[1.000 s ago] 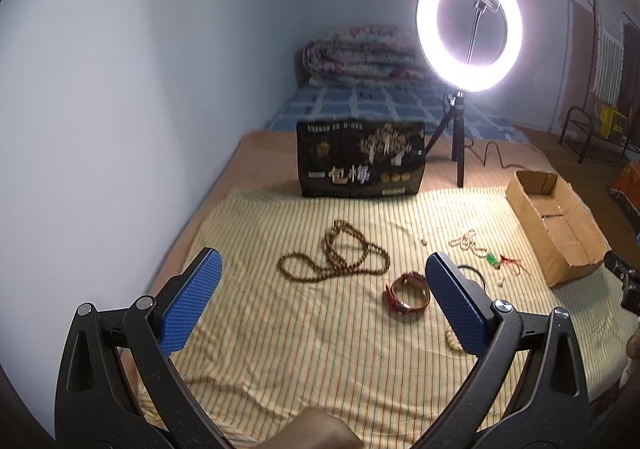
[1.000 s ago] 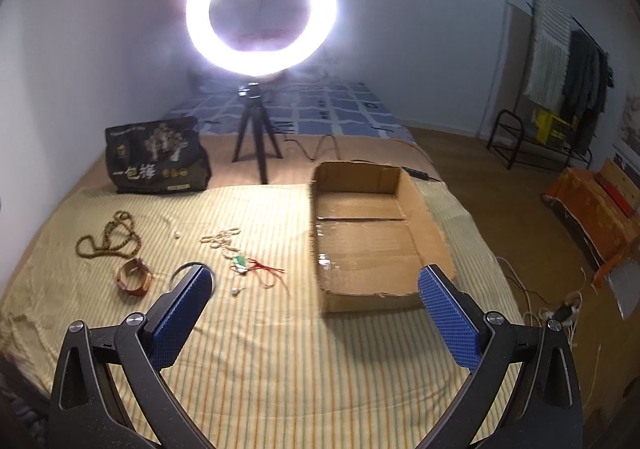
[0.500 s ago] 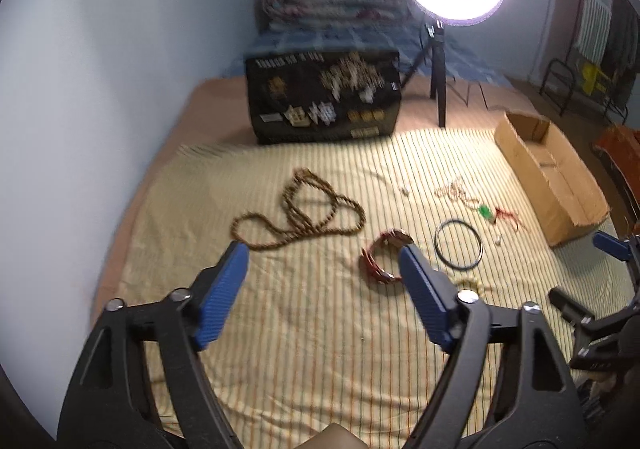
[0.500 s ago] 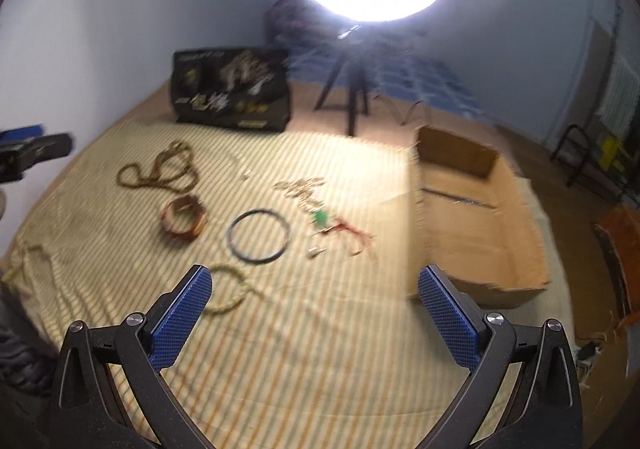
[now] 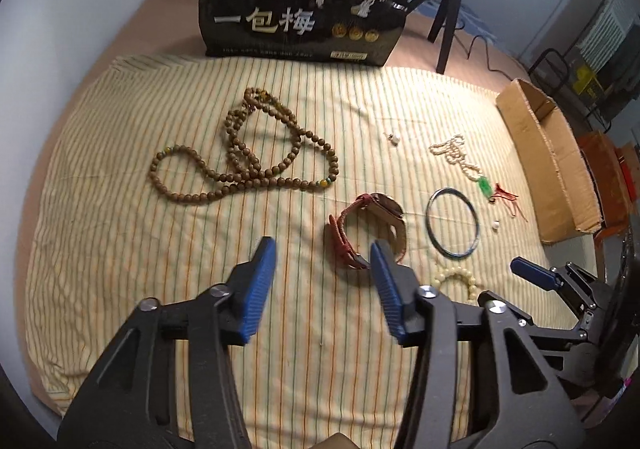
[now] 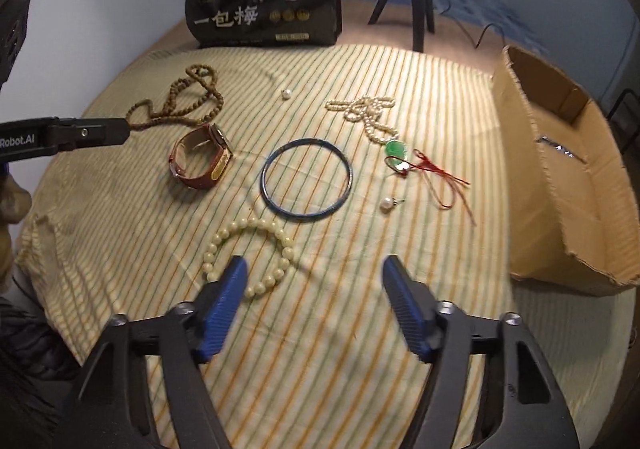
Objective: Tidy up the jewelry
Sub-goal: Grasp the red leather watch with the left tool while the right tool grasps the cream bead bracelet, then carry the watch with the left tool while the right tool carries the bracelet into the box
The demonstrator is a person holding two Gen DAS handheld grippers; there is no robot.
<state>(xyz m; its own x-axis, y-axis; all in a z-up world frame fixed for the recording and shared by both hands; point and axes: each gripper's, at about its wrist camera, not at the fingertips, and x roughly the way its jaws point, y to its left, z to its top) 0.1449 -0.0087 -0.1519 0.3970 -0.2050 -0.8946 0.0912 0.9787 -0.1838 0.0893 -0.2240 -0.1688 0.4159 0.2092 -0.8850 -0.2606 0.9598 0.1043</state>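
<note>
Both grippers hung empty with jaws wide apart over the striped bedsheet. The left gripper had the red-strapped watch at its one o'clock; the right gripper had the cream bead bracelet at its eleven o'clock, partly behind one finger. The jewelry still lay loose, with the cardboard box at three o'clock holding none that showed. A pinch might well snag the soft sheet or drag the thin blue bangle sideways. The wooden bead necklace could tangle. The box floor stayed mostly hidden.
</note>
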